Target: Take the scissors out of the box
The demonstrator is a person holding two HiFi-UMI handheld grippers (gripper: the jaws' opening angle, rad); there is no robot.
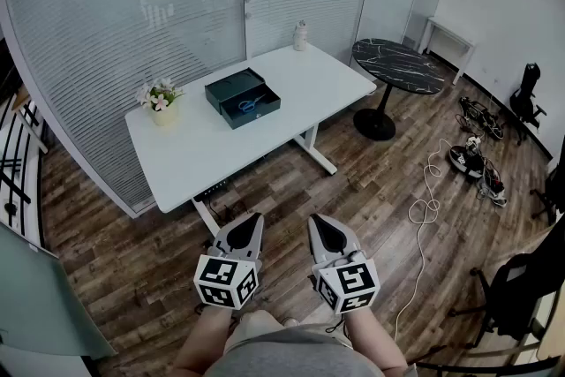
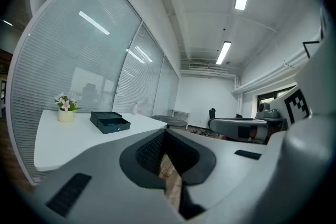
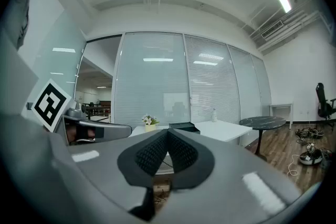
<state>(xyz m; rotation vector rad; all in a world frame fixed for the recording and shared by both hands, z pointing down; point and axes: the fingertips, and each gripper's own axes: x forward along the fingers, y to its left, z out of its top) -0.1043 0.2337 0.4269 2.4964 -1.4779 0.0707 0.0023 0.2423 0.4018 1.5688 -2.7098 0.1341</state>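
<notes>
A dark green box (image 1: 243,98) lies open on the white table (image 1: 203,154), with blue-handled scissors (image 1: 247,104) in its front tray. It appears small in the left gripper view, box (image 2: 109,122), and in the right gripper view, box (image 3: 181,126). Both grippers are held close to the person's body, far short of the table. My left gripper (image 1: 248,227) is shut with nothing between its jaws. My right gripper (image 1: 321,227) is shut too and holds nothing. Both point roughly level toward the table.
A small pot of flowers (image 1: 161,101) stands at the table's left end and a white bottle (image 1: 301,35) at its far right corner. A round black side table (image 1: 399,66) stands to the right. Cables and shoes (image 1: 468,156) lie on the wood floor.
</notes>
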